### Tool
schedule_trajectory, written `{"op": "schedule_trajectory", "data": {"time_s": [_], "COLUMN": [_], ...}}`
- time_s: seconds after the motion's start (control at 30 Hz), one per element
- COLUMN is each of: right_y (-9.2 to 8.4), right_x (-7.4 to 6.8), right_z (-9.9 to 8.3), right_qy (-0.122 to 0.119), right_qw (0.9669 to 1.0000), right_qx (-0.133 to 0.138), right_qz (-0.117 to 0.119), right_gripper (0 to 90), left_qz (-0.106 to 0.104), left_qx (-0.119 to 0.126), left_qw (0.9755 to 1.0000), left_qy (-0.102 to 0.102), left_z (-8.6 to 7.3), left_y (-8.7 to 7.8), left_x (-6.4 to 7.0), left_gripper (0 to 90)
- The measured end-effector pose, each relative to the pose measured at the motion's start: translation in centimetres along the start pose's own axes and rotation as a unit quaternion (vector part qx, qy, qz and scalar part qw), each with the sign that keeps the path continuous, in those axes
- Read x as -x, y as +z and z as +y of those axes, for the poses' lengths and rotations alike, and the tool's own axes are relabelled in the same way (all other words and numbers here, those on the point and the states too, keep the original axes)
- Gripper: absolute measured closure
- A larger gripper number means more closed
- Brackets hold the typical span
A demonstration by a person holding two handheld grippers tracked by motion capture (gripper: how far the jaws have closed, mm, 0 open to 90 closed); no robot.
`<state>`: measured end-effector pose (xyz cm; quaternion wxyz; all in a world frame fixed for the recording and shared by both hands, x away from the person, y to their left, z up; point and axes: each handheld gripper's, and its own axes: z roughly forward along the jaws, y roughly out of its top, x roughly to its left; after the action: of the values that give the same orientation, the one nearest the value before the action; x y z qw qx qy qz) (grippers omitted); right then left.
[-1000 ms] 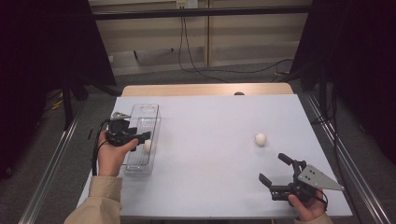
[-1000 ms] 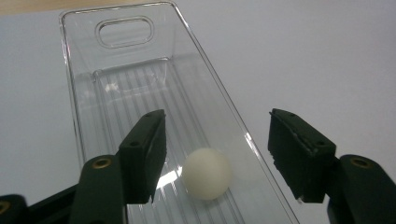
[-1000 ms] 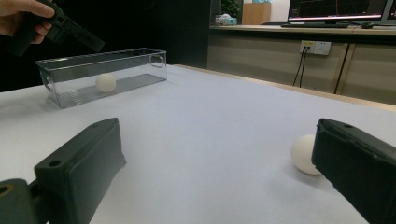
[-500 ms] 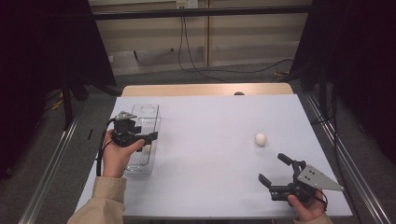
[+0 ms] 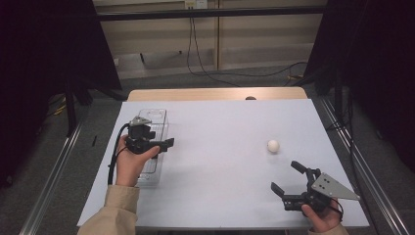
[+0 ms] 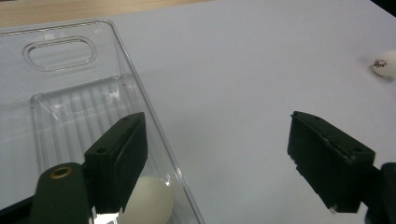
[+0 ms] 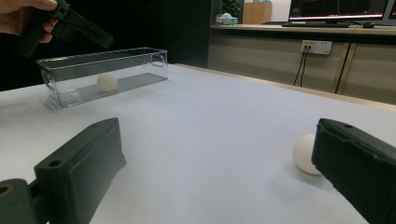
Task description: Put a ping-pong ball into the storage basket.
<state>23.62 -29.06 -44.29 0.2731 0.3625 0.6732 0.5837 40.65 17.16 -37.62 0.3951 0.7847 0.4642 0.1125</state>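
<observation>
Resting loose on white desk [image 5: 220, 142]: small white plastic ball [image 5: 273, 146], light, rigid, slippery, roll-prone; best pinched across middle. Right claw [image 5: 288, 180] open, empty; left claw [image 5: 169, 142] just been opening, empty, above clear plastic bin [image 5: 159, 117].

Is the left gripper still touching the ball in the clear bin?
Apart. In the right gripper view the left gripper hangs above the clear bin, while the ball sits on the bin's floor, a plain gap between them. Its fingers have just been opening, nothing between them.

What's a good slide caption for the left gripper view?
Left gripper, jaws just opened, above clear bin holding one white ball; second ball waits on table.
</observation>
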Motion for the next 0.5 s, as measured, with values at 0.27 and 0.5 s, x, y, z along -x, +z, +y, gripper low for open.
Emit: {"op": "schedule_trajectory", "data": {"time_s": [0.27,0.5], "right_y": [0.0,-0.1], "right_x": [0.0,0.1], "right_z": [0.0,0.0], "right_qy": [0.001,0.0], "right_qw": [1.0,1.0], "right_qx": [0.002,0.001], "right_qz": [0.0,0.0], "right_gripper": [1.4,1.5], "left_qz": [-0.011,-0.02], "left_qx": [0.002,0.007], "left_qw": [0.9999,0.9998], "left_qy": [0.003,0.008], "left_z": [0.1,0.2], "left_y": [0.8,1.4], "left_x": [0.9,1.7], "left_gripper": [16.7,14.6]}}
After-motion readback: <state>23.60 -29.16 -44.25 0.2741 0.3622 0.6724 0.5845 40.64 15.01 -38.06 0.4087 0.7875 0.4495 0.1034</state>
